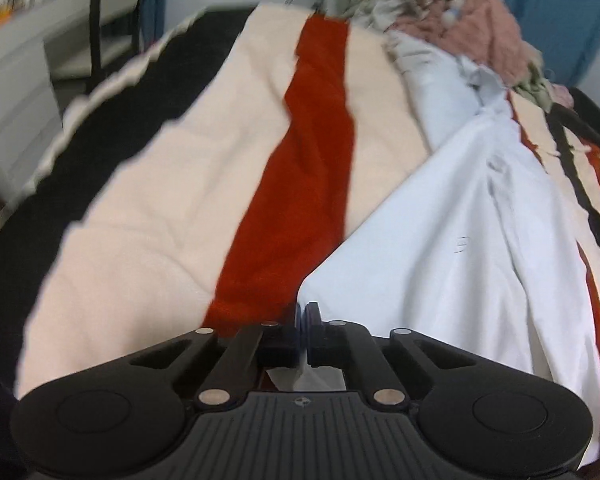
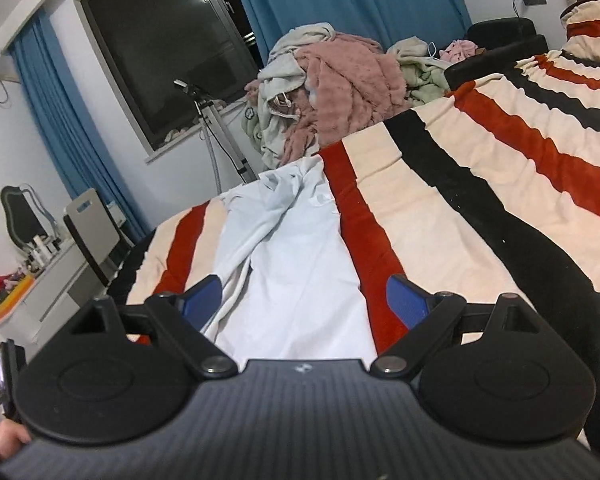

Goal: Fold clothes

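The pale blue garment (image 1: 452,248) lies spread lengthwise on the bed, on top of the striped blanket (image 1: 148,200), its long axis running away from both pairs of tongs toward the heap of unfolded clothes (image 2: 332,88) at the far end. The left tongs (image 1: 303,316) are pinched fully together on the garment's near corner, a sliver of pale cloth showing between the pads and behind them. The right tongs (image 2: 302,300) stand wide, holding nothing, straddling the near hem so that the cloth lies below and between the two blue pads without touching either, as far as the right wrist view shows.

The coming move turns on this: the left hand already has its corner, while the right is poised over the other part of the same near edge and, in my judgement, needs to drop and close on it before the garment can be lifted or doubled over along its length. The far end is rumpled where it meets the heap, which may drag.

The blanket is soft and thick, in cream, red and black bands. Around the bed are blue curtains (image 2: 340,4), a dark window (image 2: 160,52), a tripod (image 2: 216,128) and a cluttered white desk (image 2: 40,276)
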Demonstrator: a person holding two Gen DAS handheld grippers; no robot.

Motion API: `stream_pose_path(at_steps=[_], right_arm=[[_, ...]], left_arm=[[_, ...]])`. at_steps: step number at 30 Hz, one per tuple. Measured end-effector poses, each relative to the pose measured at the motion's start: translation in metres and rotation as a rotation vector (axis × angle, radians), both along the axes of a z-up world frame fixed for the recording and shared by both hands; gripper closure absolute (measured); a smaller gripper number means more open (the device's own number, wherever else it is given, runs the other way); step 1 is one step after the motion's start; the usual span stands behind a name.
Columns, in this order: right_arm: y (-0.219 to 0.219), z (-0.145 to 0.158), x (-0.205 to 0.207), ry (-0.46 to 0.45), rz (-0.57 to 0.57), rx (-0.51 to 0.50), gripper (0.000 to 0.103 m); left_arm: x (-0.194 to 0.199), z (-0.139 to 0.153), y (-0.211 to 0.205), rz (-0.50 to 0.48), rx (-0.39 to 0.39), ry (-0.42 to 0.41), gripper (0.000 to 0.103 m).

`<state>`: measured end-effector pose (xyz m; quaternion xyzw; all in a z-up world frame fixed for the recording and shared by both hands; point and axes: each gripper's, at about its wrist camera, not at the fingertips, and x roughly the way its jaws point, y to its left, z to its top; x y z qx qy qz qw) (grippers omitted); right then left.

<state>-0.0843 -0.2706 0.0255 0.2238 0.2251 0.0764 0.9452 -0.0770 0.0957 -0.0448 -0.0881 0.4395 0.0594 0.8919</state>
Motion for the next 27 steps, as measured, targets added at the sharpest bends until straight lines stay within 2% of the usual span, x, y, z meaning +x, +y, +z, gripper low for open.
stream_pose_path(at_steps=[6, 9, 12, 14, 18, 20, 22, 23, 24, 27], right_arm=[[-0.013, 0.000, -0.009, -0.027, -0.012, 0.059, 0.013], [-0.021, 0.000, -0.012, -0.042, -0.039, 0.083, 0.013], [-0.028, 0.001, -0.015, -0.060, -0.065, 0.088, 0.013], [-0.032, 0.002, -0.017, -0.072, -0.083, 0.080, 0.013], [-0.036, 0.002, -0.018, -0.077, -0.092, 0.075, 0.013], [-0.037, 0.001, -0.016, -0.071, -0.084, 0.074, 0.012], [-0.036, 0.000, -0.015, -0.067, -0.078, 0.069, 0.012], [-0.036, 0.000, -0.015, -0.066, -0.075, 0.067, 0.013], [-0.035, 0.000, -0.014, -0.065, -0.072, 0.066, 0.013], [-0.032, -0.001, -0.013, -0.067, -0.061, 0.054, 0.013]], left_arm=[[-0.058, 0.061, -0.066, -0.223, 0.006, -0.218, 0.101], [-0.083, 0.077, -0.117, -0.358, -0.036, -0.275, 0.101], [-0.090, 0.067, -0.166, -0.463, -0.088, -0.246, 0.101], [-0.088, 0.049, -0.194, -0.516, -0.084, -0.206, 0.101], [-0.074, 0.010, -0.214, -0.532, -0.116, -0.100, 0.097], [-0.068, -0.001, -0.210, -0.533, -0.132, -0.059, 0.085], [-0.065, 0.001, -0.201, -0.523, -0.132, -0.061, 0.057], [-0.065, 0.003, -0.195, -0.516, -0.130, -0.070, 0.051], [-0.064, 0.005, -0.190, -0.509, -0.129, -0.078, 0.040], [-0.058, 0.019, -0.172, -0.495, -0.121, -0.113, 0.027]])
